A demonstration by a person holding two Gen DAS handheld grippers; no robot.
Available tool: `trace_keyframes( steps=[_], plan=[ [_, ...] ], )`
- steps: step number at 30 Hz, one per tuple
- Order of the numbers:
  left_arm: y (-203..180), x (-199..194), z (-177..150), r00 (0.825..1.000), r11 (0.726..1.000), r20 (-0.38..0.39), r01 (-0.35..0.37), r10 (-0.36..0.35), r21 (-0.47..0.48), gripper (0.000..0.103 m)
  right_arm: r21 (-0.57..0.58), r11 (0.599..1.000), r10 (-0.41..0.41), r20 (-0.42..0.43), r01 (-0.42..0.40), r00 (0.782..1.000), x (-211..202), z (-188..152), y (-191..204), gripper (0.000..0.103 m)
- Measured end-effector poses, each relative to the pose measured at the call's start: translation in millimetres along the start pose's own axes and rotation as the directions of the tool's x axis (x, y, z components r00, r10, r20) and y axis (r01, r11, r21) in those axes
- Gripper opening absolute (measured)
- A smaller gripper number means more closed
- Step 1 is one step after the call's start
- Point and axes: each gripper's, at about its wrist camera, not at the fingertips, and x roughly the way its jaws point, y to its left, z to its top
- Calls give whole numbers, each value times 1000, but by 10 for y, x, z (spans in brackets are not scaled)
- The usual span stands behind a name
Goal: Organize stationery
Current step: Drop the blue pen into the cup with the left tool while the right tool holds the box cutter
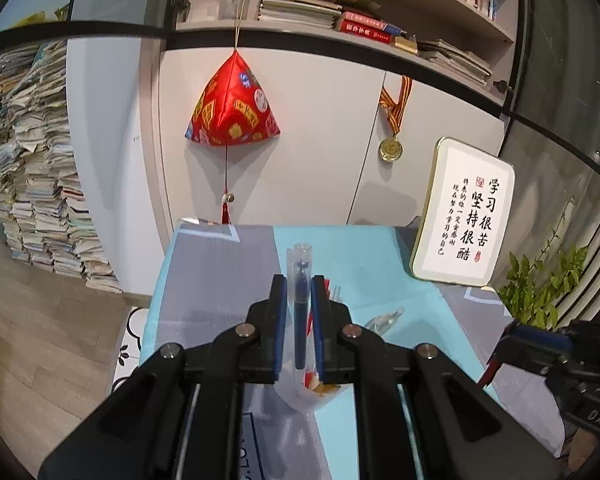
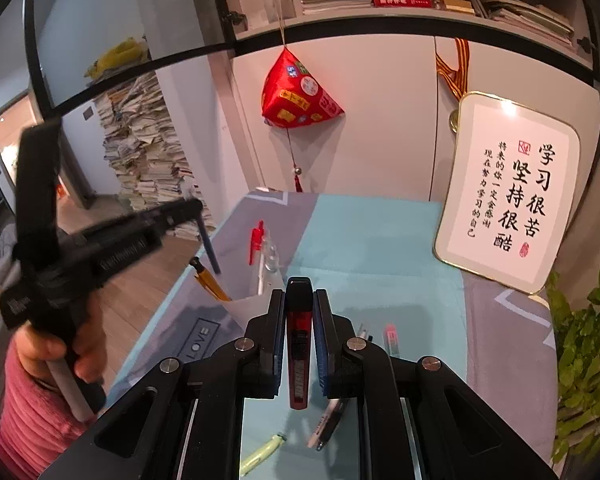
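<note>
In the left wrist view, the left tool (image 1: pixel 299 286) is clamped on a blue pen (image 1: pixel 300 320), held upright over a translucent pen cup (image 1: pixel 300 394) on the table (image 1: pixel 360 264); a framed calligraphy sign (image 1: pixel 466 212) and a plant (image 1: pixel 540 292) stand to the right. In the right wrist view, the right tool (image 2: pixel 299 300) grips a red utility knife (image 2: pixel 299 344). Loose pens (image 2: pixel 328 424) and a yellow-green highlighter (image 2: pixel 260 454) lie below, the cup (image 2: pixel 256 292) near left.
</note>
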Motion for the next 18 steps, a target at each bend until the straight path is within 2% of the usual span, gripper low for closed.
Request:
trace_keyframes(
  steps=[14, 18],
  plan=[
    [-16, 87, -160, 999, 1000, -32, 2, -2, 5, 11, 0, 1000, 5, 4, -5, 1000, -6, 7, 51, 14],
    [-10, 79, -172, 1000, 1000, -21, 2, -2, 3, 11, -1, 1000, 4, 7, -4, 1000, -8, 16, 66, 14]
  ],
)
